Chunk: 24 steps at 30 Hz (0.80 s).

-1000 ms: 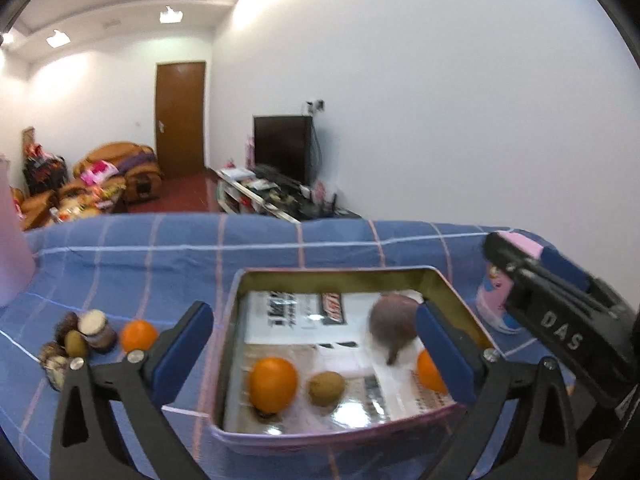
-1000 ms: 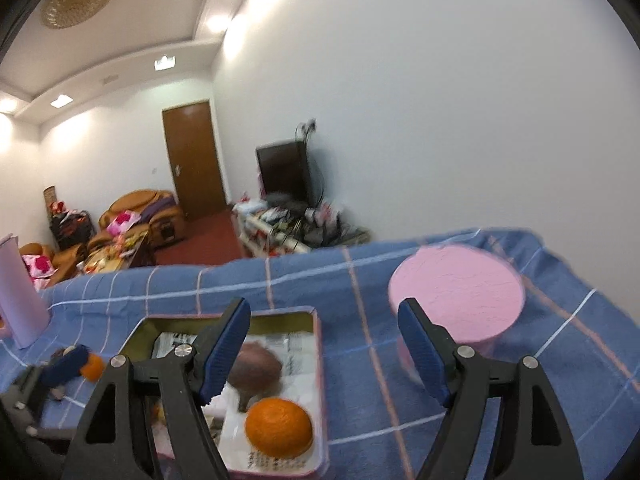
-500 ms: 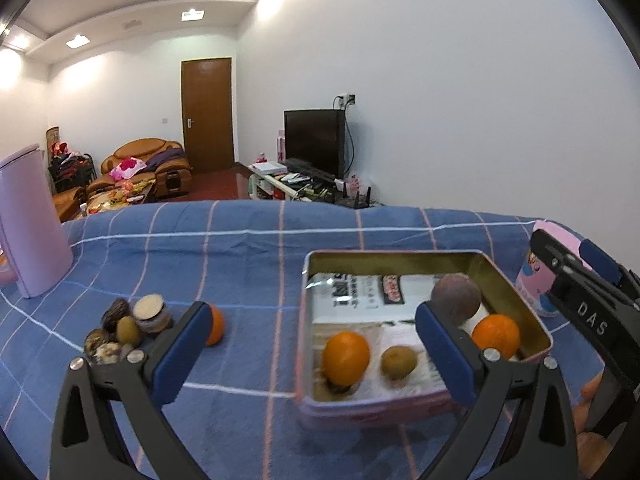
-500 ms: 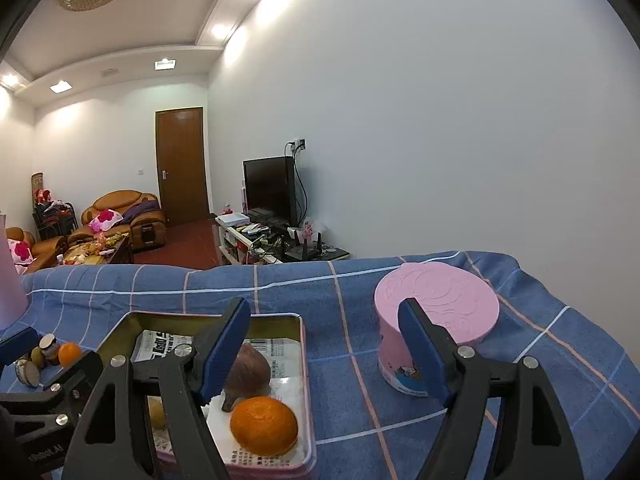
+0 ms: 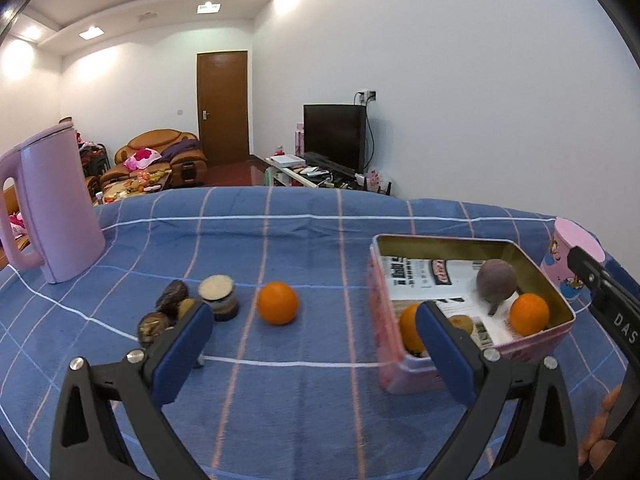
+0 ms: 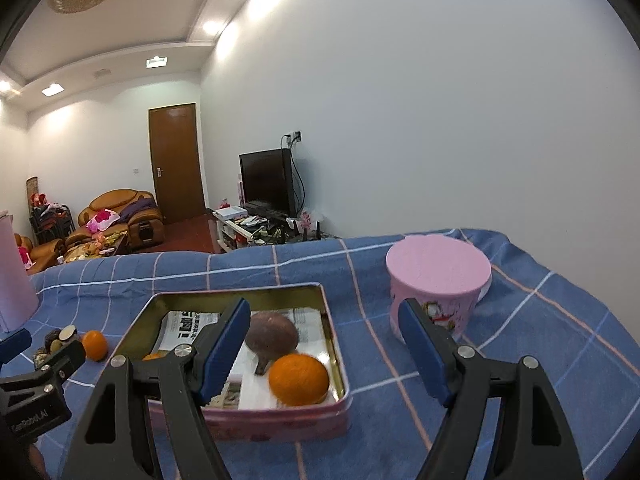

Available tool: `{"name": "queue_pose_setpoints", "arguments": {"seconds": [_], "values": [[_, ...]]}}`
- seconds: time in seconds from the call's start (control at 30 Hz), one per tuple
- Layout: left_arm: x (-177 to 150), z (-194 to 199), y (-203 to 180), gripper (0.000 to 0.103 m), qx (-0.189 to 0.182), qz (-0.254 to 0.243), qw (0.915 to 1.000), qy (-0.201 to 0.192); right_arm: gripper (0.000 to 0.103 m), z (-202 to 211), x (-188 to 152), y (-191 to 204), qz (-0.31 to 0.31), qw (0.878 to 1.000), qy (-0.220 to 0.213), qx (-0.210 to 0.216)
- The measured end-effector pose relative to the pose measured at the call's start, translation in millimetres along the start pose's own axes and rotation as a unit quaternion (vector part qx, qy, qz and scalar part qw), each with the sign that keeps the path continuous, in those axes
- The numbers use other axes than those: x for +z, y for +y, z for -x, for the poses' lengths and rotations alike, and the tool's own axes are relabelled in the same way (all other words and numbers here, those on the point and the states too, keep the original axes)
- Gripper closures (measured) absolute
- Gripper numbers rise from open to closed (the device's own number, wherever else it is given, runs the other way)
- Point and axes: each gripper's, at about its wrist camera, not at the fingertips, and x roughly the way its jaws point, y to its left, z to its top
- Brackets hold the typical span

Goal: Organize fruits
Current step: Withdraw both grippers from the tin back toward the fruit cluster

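Note:
A pink tin box (image 5: 554,341) lined with newspaper sits on the blue checked cloth. It holds two oranges (image 5: 529,314), a kiwi and a dark purple fruit (image 5: 496,280). A loose orange (image 5: 277,303) lies on the cloth left of the tin, next to a cluster of small dark fruits and nuts (image 5: 172,308). My left gripper (image 5: 312,344) is open and empty, above the cloth between the loose orange and the tin. My right gripper (image 6: 324,348) is open and empty above the tin's (image 6: 334,336) right side, near an orange (image 6: 298,379) and the purple fruit (image 6: 272,333).
A pink kettle (image 5: 52,208) stands at the far left. A round pink lidded container (image 6: 438,280) stands right of the tin. A small jar (image 5: 218,296) sits with the nut cluster. The table edge runs along the back, with a living room beyond.
My left gripper has swung left, from over the tin to the cloth near the loose orange. My right gripper has shifted slightly, staying over the tin's right side.

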Motion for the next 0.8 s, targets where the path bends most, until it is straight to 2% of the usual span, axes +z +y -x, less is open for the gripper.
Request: {"name": "queue_pose_setpoints", "arguments": {"seconds": [0.23, 0.57, 0.8], "values": [[0.5, -0.9, 20.5, 0.0, 0.015, -0.012, 0.9998, 0.01, 0.025, 4.7, -8.8, 18.1, -0.034, 0.999, 0.025, 0.025], [2.2, -6.7, 49.3, 0.0, 0.039, -0.039, 0.9983, 0.017, 0.025, 3.1, -15.8, 63.0, -0.029, 0.997, 0.043, 0.059], [4.1, -16.7, 72.8, 0.0, 0.037, -0.029, 0.9981, 0.039, 0.025, 4.3, -18.9, 93.7, -0.019, 0.996, 0.044, 0.081]]}}
